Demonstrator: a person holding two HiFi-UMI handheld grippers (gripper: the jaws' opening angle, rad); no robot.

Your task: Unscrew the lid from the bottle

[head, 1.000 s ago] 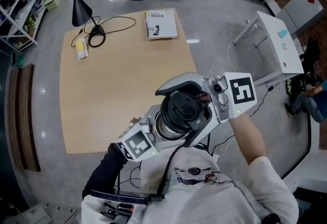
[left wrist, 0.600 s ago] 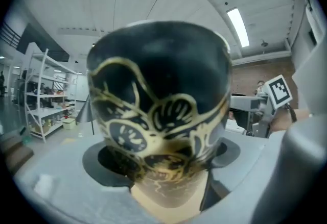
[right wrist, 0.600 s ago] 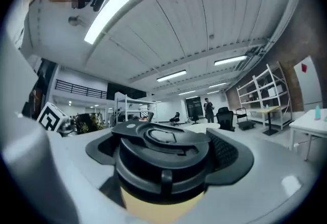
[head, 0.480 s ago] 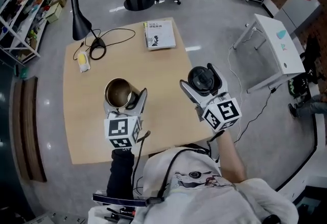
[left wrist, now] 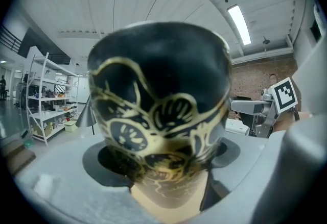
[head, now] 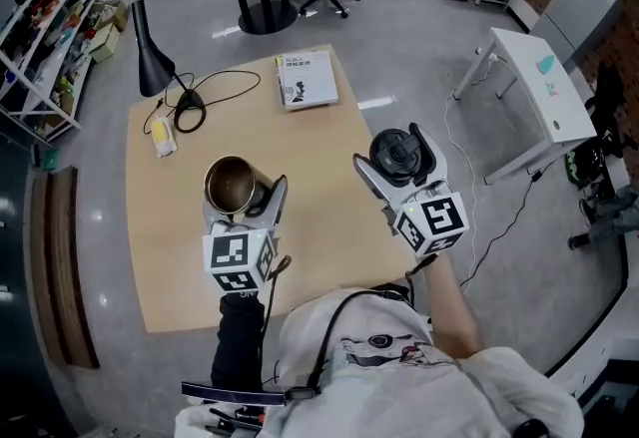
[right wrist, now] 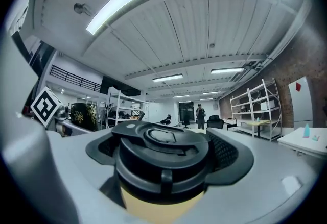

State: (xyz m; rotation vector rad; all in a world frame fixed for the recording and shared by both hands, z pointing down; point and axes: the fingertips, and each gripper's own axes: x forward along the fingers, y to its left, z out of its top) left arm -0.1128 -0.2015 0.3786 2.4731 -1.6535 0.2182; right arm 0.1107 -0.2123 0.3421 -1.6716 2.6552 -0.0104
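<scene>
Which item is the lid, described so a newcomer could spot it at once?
Start at the light wooden table and look to its right edge, where the right gripper is raised. The lid sits clamped between its jaws: a round, all-black cap with a raised flap on top, unlike the gold-patterned bottle with its open shiny mouth in the left gripper.

Clad in white printed T-shirt (head: 399, 376), black left sleeve (head: 236, 338); grey left tool (head: 246, 193) and right tool (head: 397, 157) marked with black-and-white squares.
</scene>
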